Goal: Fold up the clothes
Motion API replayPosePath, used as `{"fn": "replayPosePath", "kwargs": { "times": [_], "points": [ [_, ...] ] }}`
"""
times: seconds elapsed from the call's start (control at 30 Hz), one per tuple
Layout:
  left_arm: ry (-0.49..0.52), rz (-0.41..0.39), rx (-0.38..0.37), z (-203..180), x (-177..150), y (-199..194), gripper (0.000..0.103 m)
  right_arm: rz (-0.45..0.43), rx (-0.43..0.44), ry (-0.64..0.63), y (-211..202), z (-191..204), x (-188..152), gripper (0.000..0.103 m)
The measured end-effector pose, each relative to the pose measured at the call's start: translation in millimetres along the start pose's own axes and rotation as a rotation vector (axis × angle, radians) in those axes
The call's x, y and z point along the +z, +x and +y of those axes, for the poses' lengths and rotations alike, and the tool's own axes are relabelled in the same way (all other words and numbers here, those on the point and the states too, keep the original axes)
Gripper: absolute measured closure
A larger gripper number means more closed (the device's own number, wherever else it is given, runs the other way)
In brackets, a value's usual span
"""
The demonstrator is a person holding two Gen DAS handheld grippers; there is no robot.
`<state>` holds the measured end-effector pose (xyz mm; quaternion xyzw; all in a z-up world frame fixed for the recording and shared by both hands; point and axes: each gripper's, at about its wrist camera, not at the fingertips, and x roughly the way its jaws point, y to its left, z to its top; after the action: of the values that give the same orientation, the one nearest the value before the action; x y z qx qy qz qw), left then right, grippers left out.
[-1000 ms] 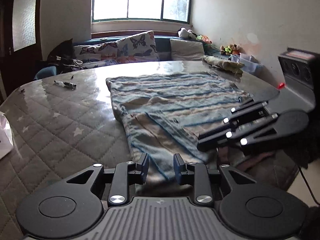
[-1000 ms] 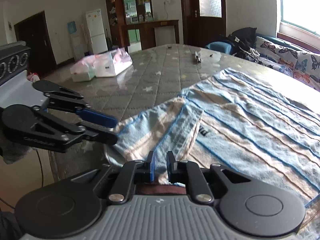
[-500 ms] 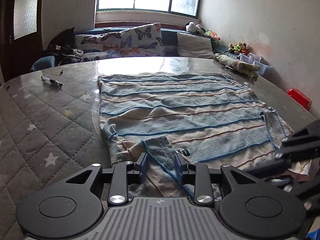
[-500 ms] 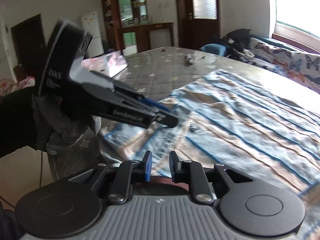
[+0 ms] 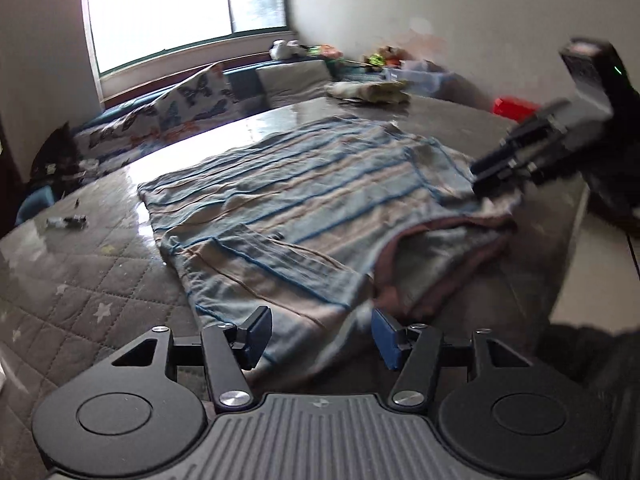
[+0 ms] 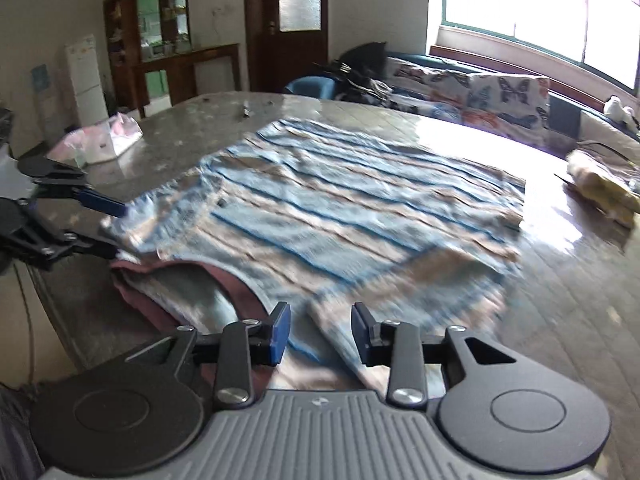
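A blue and beige striped garment with a maroon inner lining lies spread flat on the quilted table; it also shows in the right wrist view. My left gripper is open, its jaws wide apart over the near hem, holding nothing. My right gripper is open over the garment's near right corner. The right gripper also shows in the left wrist view at the garment's right edge. The left gripper shows in the right wrist view at the left corner.
The grey quilted table has small dark items at the left. A plastic bag lies at the far left. A yellowish cloth bundle lies at the right. A butterfly-print sofa stands behind.
Both grippers have opened and let go of the garment's near edge. The garment now lies spread flat, with its collar edge settled on the table.
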<state>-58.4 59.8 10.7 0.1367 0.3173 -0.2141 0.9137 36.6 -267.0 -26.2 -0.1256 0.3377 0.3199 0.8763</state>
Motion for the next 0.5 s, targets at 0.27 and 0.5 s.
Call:
{"fn": "replayPosePath", "kwargs": {
  "times": [0.27, 0.5],
  "points": [
    [0.189, 0.0, 0.018, -30.0, -13.7, -6.3, 0.044, 0.027, -0.052, -0.05, -20.6, 2.3, -23.7, 0.062],
    [0.196, -0.02, 0.016, -33.3, -12.8, 4.5, 0.046, -0.009, -0.045, -0.082, -24.8, 16.4, -23.8, 0.061]
  ]
}}
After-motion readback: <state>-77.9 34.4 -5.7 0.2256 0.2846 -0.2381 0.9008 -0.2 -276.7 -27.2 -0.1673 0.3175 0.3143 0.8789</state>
